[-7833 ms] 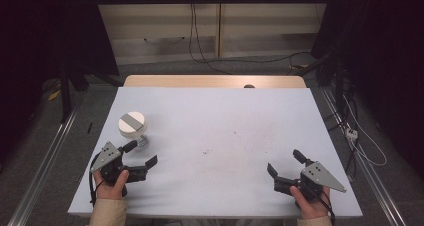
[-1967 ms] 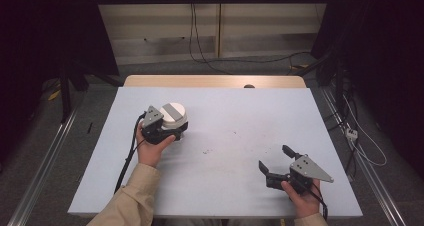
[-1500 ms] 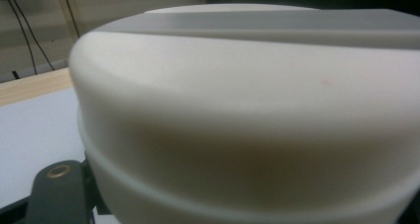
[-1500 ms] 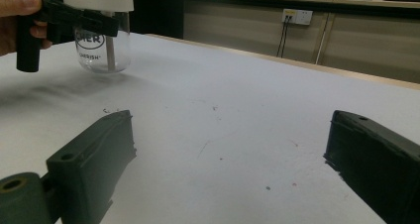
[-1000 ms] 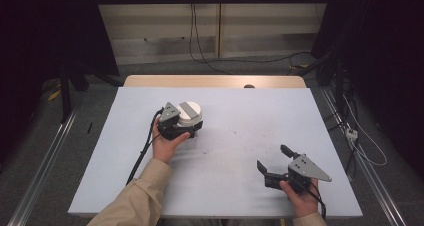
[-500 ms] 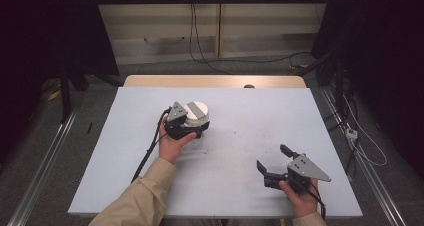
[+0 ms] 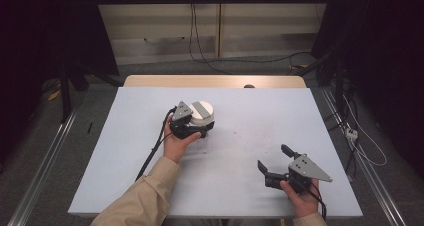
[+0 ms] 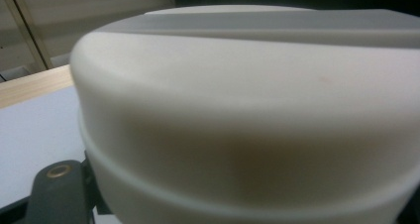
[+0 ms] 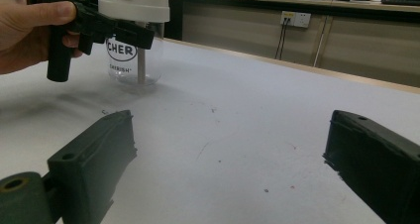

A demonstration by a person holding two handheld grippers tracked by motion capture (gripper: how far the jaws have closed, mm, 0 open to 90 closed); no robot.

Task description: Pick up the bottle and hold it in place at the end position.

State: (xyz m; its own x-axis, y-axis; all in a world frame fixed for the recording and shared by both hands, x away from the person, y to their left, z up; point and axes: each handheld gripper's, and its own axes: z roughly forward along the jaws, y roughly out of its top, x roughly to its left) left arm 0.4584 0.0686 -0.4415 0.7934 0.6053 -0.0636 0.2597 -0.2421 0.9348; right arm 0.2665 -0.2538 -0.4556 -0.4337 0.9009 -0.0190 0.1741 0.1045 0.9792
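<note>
A clear glass jar (image 9: 130,60) with a white lid (image 7: 202,111) stands left of the table's middle, its base at or just above the surface. My left gripper (image 7: 200,128) is shut on the jar just under the lid, and a hand holds it from the near side. In the left gripper view the lid (image 8: 247,110) sits very close, between the jaws. My right gripper (image 7: 272,157) rests near the front right of the table, open, with nothing between its fingers (image 9: 94,164).
The pale blue table top (image 7: 250,111) has a wooden strip (image 7: 215,81) along its far edge. The left gripper's cable (image 7: 150,156) trails back across the table. Metal rails and floor cables run along both sides.
My left gripper went from the front left to the jar, closed on it and carried it rightward toward the table's middle. The right gripper shifted slightly left.
</note>
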